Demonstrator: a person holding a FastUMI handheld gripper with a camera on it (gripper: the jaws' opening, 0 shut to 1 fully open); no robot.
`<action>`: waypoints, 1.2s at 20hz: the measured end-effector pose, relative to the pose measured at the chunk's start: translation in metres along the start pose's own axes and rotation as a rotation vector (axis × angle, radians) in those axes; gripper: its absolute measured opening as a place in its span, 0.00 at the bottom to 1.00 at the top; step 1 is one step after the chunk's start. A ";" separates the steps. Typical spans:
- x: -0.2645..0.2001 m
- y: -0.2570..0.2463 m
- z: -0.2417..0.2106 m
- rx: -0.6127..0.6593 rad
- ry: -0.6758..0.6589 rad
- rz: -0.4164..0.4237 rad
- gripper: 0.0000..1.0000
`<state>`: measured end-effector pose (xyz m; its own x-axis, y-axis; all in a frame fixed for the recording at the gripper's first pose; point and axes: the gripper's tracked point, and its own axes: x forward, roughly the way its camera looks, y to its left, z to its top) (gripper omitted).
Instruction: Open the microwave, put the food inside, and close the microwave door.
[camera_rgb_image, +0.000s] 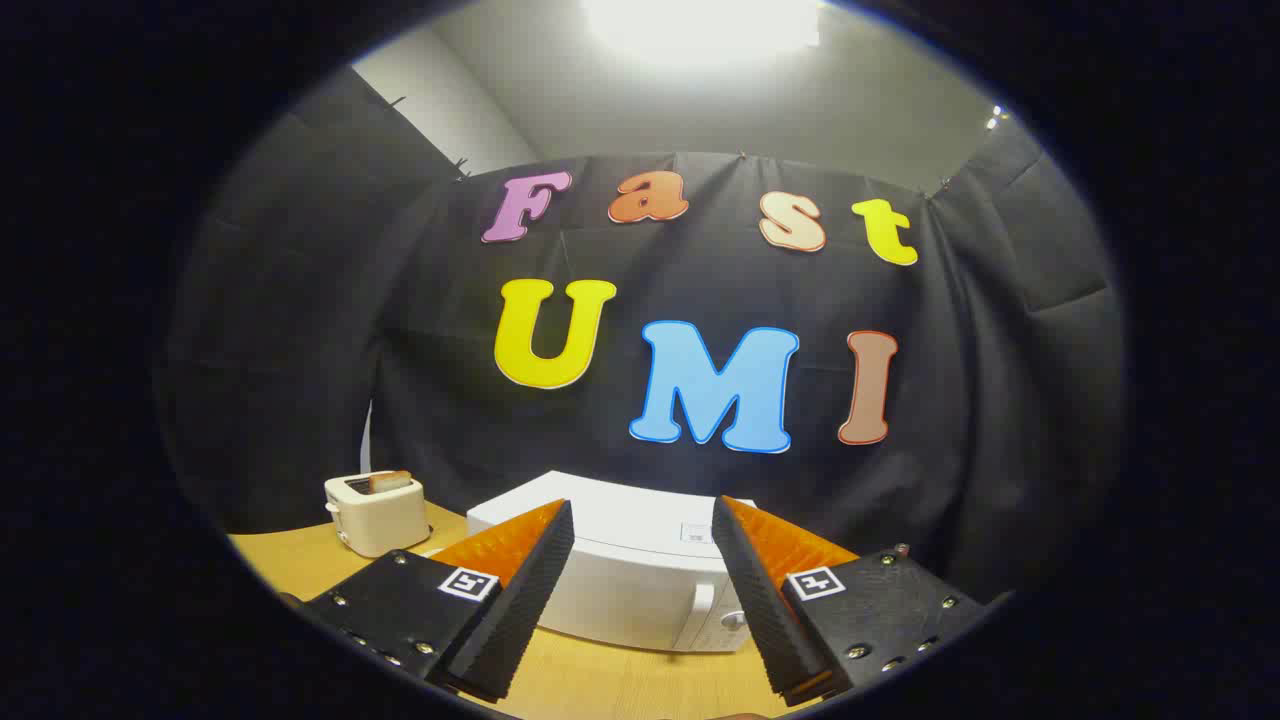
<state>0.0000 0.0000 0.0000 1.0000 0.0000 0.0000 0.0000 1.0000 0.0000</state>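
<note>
- Black cloth wall (300, 330) hangs behind the bench and wraps round on both sides; a paler plain wall (440, 100) shows above it, and a bright ceiling light (700, 25) glares overhead.
- Wooden table (290, 565) carries everything seen.
- Toaster (378, 515), cream-coloured, stands on the table beyond the left finger (505, 590), near the cloth wall. A slice of bread (390, 481) sits upright in its slot, top edge sticking out. This appears to be the food for the task; it is well apart from the gripper.
- Microwave (630, 570), white, sits on the table just ahead of the fingers and is framed between them. Its top and front face are visible; the door is closed. A vertical handle (704, 610) runs down the front toward the right side, with a round control knob (735, 621) just to the right of it. A small label on the top is too small to make out.
- Gripper (640, 520): fingers spread wide apart, nothing held between them. Fingertips are level with the top edge of the microwave in this view, not touching it as far as can be judged.
- Right finger (765, 600) partly overlaps the knob side of the microwave front.
</note>
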 end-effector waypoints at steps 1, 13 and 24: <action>0.004 -0.004 -0.001 0.000 -0.003 -0.015 0.89; 0.068 -0.015 -0.052 0.118 0.082 -0.054 0.90; 0.066 -0.028 -0.111 0.116 0.075 -0.067 0.90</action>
<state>0.0659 -0.0277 -0.1113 0.9949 -0.0626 -0.0789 0.0713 0.9910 0.1130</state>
